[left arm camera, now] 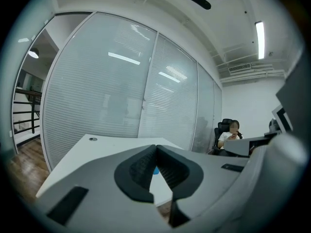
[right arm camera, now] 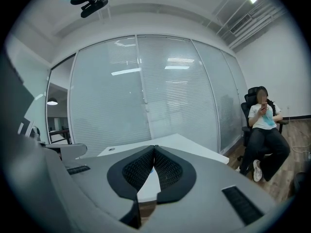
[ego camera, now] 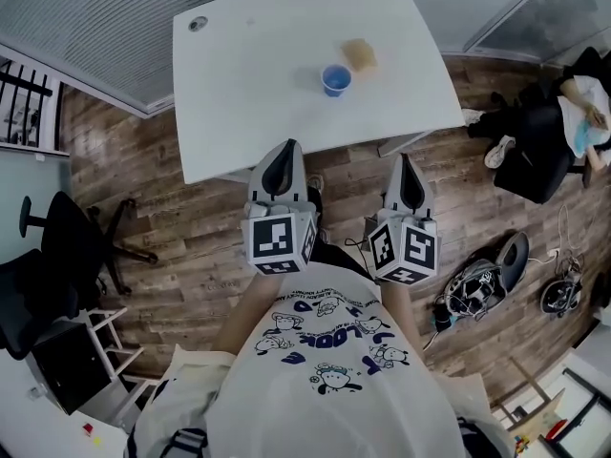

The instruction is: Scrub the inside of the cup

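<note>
Blue plastic made up the one cup [ego camera: 335, 79] on the white desk [ego camera: 258, 93], which stood upright in the head view with its open mouth facing up, so its long axis ran vertically. It sat toward the desk's far right part, well apart from both grippers. One tan sponge [ego camera: 360, 54] lay flat just beside it, on the side away from the person. These two were the only loose things on the desk; a single round grommet [ego camera: 198, 24] marked its far left corner.

Two grippers were held over the wooden floor [ego camera: 181, 227] at the desk's near edge, side by side and pointing toward the desk. The left gripper [ego camera: 285, 147] had its jaws clenched together with nothing gripped; in its own view a sliver of the blue cup [left arm camera: 155, 170] showed far beyond the gap below the closed tips. The right gripper [ego camera: 404, 159] was likewise clenched and empty, its dark ribbed pads [right arm camera: 167, 169] meeting at the tips.

One seated person [right arm camera: 262, 125] was in an office chair off to the right.
</note>
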`<state>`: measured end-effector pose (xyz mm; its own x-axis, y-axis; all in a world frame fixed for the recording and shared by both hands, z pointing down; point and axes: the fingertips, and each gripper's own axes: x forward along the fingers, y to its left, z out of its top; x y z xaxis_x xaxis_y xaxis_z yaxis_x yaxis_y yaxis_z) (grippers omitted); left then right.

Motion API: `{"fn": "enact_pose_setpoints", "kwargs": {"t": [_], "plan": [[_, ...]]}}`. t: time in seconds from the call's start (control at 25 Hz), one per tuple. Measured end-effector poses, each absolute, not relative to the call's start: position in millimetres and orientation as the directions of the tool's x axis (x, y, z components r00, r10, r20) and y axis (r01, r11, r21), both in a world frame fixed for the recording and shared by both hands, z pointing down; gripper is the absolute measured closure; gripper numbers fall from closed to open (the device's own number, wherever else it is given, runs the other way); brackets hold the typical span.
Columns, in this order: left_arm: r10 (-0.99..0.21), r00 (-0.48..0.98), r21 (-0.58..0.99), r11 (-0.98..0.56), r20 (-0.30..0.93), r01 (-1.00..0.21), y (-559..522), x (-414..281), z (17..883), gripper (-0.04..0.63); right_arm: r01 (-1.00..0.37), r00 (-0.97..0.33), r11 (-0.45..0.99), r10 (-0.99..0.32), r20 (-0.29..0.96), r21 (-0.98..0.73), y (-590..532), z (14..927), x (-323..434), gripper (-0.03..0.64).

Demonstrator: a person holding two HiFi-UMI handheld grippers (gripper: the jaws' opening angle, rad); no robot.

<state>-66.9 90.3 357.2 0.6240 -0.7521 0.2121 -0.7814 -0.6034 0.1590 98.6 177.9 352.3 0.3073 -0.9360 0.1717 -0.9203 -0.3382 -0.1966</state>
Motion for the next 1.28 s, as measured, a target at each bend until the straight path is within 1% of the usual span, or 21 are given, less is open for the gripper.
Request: {"fn": "enact_pose_setpoints", "kwargs": {"t": [0.48,0.72,0.96,1.28], "plan": [[-0.737,0.638,0.171,-0.615,0.223,-0.77,20.8,-30.6,365.9,0.566,-0.902,0.353,-0.39,-0.914,0.202,-0.185,116.9,365.0,145.8,0.62],[-0.735,0.626,0.18,-0.6,0.261,-0.779,-38.5,-25.6,391.2,0.566,-0.89,0.377,-0.422,-0.893,0.246,-0.169,63.8,389.3,160.6,0.62],[-0.729,0.629,0.181,-0.604,0.27,-0.776,-52.6,-6.2,379.3,0.568,-0.882,0.394,-0.442,-0.882,0.258,-0.164,54.4,378.4,184.9,0.62],[-0.729,0.618,0.186,-0.59,0.295,-0.785,-85.9,3.8,387.6,0.566,-0.877,0.403,-0.458,-0.865,0.298,-0.143,26.5,392.1,203.5,0.62]]}}
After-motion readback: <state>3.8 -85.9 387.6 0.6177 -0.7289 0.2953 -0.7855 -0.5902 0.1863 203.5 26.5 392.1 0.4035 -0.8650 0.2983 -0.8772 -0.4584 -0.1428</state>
